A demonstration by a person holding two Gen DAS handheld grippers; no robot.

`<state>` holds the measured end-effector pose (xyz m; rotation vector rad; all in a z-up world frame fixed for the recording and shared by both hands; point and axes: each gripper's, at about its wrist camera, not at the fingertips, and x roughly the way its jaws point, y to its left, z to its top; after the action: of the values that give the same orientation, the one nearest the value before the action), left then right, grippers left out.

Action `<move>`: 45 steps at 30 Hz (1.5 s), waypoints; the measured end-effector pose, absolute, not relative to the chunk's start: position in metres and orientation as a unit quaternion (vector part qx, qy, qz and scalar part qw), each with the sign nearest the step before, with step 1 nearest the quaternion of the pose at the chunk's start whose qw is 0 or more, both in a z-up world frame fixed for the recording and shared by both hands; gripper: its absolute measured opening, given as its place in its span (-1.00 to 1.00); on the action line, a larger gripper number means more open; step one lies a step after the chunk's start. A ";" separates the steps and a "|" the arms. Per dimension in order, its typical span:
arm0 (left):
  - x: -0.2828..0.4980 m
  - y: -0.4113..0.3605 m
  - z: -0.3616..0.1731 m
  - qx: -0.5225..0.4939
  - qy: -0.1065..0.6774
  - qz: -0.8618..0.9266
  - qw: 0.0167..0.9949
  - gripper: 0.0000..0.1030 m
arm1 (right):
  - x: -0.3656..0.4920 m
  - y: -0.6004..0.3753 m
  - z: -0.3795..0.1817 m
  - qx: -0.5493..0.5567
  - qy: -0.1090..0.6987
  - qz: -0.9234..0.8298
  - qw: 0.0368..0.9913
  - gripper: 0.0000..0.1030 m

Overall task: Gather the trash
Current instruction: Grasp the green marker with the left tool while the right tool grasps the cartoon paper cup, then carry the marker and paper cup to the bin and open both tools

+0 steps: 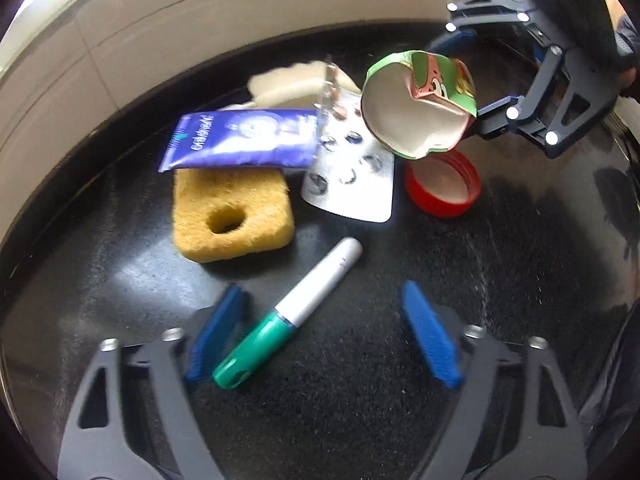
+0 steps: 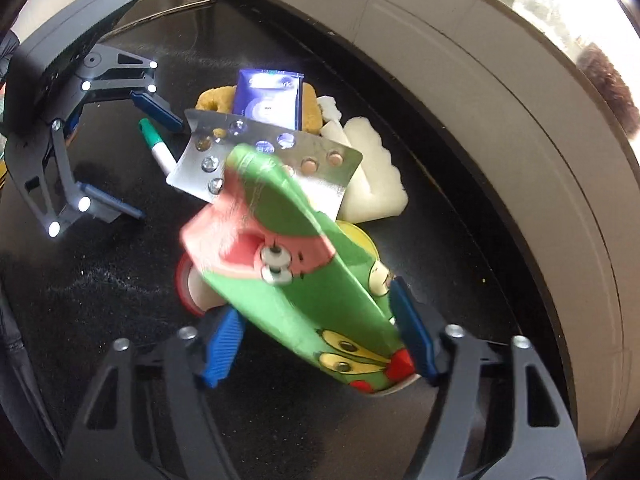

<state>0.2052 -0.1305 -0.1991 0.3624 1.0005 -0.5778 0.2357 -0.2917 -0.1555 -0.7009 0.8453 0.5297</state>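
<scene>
Left wrist view shows the left gripper [image 1: 320, 336] with jaws released, straddling a green-capped marker [image 1: 288, 314] that lies on the black tabletop [image 1: 500, 280] just below a yellow sponge [image 1: 232, 216]. Right of the sponge lie a blister pack [image 1: 352, 172] and a red lid [image 1: 442, 184]. Above the lid, the right gripper [image 2: 316, 332] has its jaws clenched on a crushed green paper cup [image 2: 304, 280].

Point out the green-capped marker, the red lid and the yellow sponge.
green-capped marker [image 1: 304, 300], left wrist view, white barrel.
red lid [image 1: 472, 184], left wrist view, right rim.
yellow sponge [image 1: 256, 196], left wrist view, top face above its hole.
</scene>
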 end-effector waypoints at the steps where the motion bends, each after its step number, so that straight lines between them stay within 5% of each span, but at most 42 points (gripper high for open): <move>1: 0.206 -0.130 -0.197 0.170 0.470 -0.268 0.824 0.16 | 0.234 -0.291 -0.152 -0.329 0.393 0.253 0.821 0.11; 3: 0.208 -0.131 -0.193 0.170 0.472 -0.261 0.825 -0.41 | 0.230 -0.292 -0.145 -0.324 0.390 0.255 0.823 0.02; 5: 0.209 -0.130 -0.191 0.167 0.480 -0.247 0.825 -0.76 | 0.224 -0.292 -0.137 -0.309 0.391 0.256 0.828 0.00; 23: 0.132 -0.106 -0.088 0.082 0.454 -0.174 0.870 -0.76 | 0.124 -0.269 -0.052 -0.140 0.352 0.171 0.910 0.00; 34: 0.089 -0.088 -0.074 0.064 0.428 -0.121 0.893 -0.76 | 0.099 -0.246 -0.052 -0.142 0.348 0.180 0.909 0.00; 45: -0.022 0.051 -0.045 -0.010 0.370 0.124 0.921 -0.76 | 0.096 -0.058 -0.045 -0.177 0.336 0.371 0.847 0.01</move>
<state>-0.0219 0.0506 -0.0447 -0.0212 0.7593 0.2555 0.0960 -0.0583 -0.0446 -0.3741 0.7081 0.7825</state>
